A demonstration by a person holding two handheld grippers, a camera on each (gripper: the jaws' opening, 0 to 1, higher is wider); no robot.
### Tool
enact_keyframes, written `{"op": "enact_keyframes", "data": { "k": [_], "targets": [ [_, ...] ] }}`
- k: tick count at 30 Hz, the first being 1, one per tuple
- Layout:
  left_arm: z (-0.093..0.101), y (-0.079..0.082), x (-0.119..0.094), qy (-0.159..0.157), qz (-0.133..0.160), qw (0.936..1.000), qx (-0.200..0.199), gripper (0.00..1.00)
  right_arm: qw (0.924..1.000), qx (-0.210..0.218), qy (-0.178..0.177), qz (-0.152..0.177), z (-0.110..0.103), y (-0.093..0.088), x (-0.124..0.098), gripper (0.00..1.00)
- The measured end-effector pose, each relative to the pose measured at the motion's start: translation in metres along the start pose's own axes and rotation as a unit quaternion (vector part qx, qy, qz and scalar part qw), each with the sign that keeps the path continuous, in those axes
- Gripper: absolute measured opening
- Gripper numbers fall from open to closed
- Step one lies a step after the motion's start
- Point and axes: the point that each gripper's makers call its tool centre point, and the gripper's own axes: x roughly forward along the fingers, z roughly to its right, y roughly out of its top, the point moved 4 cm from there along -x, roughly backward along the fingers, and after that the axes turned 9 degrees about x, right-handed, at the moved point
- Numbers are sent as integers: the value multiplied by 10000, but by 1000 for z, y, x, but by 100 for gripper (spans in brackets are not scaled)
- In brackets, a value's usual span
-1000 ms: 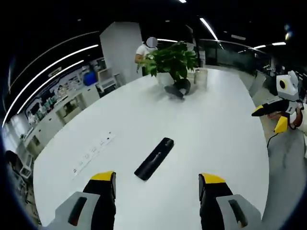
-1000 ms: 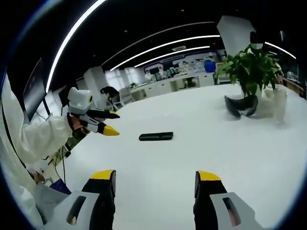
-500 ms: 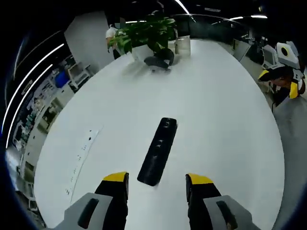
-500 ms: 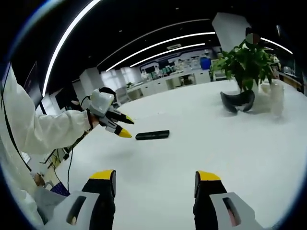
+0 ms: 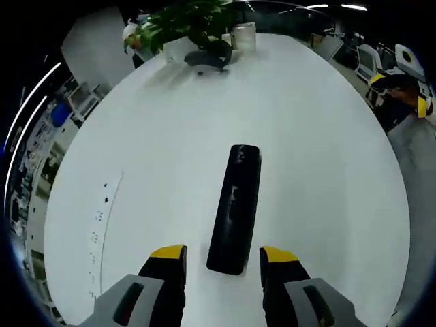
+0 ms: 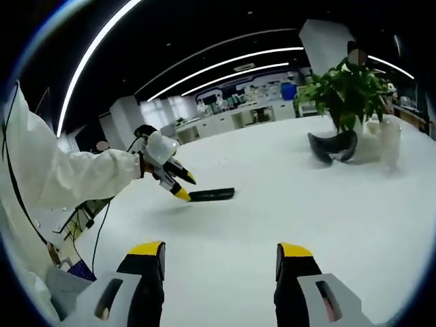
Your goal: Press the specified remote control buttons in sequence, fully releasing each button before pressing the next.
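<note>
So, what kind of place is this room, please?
Probably an open-plan office: a large white table with a potted plant, long ceiling light strips, and rows of desks behind.

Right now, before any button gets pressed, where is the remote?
The remote lies flat on the white table, low in the left gripper view, its near end between the left gripper jaws; the potted plant stands far beyond it.

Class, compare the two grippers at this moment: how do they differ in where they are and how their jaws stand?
The left gripper is down at the black remote, its near end between the jaws; the right gripper hangs over bare white table, far from the remote. The left's jaws stand narrower than the right's. Both are open, with yellow tips.
</note>
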Motion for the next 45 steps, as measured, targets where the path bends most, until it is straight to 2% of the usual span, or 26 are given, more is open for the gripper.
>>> {"op": "enact_keyframes", "data": {
  "k": [3,6,7,8,9,12,17,20,23,27,31,34,38,45],
  "targets": [
    [3,1,7,-95,9,9999,72,43,10000,1,-22,-1,1,0,-1,65],
    [4,0,14,-181,-116,9996,206,43,10000,-16,-40,-25,0,0,-1,64],
    [3,1,13,-247,-107,9995,189,42,10000,-18,-43,-25,0,0,-1,64],
    [1,1,14,-191,-126,9997,-81,45,10000,-17,-41,-14,0,1,-1,64],
    [-1,2,15,-263,-93,9996,30,47,10000,-15,-38,-13,-1,2,-2,64],
    [1,1,16,-524,-120,9985,-40,45,10000,-50,-52,2,-1,3,-2,64],
    [6,3,16,-531,-161,9983,155,41,10000,-17,-34,59,-4,6,-3,63],
    [9,5,17,-572,-198,9977,308,29,9999,-84,1,104,-8,9,-5,62],
    [12,6,18,-545,-250,9977,321,22,9999,-92,22,135,-10,11,-8,62],
    [6,4,20,-506,-293,9978,303,22,9997,-154,89,191,-17,14,-11,61],
    [10,7,19,-497,-427,9969,435,22,9995,-189,103,250,-20,17,-15,60],
    [12,6,20,-459,-519,9972,292,22,9992,-224,135,301,-25,21,-18,60],
    [24,8,18,-453,-631,9966,270,22,9988,-257,212,370,-31,26,-20,60],
    [48,5,14,-400,-596,9974,104,21,9983,-245,299,439,-44,28,-25,58]
  ]
}}
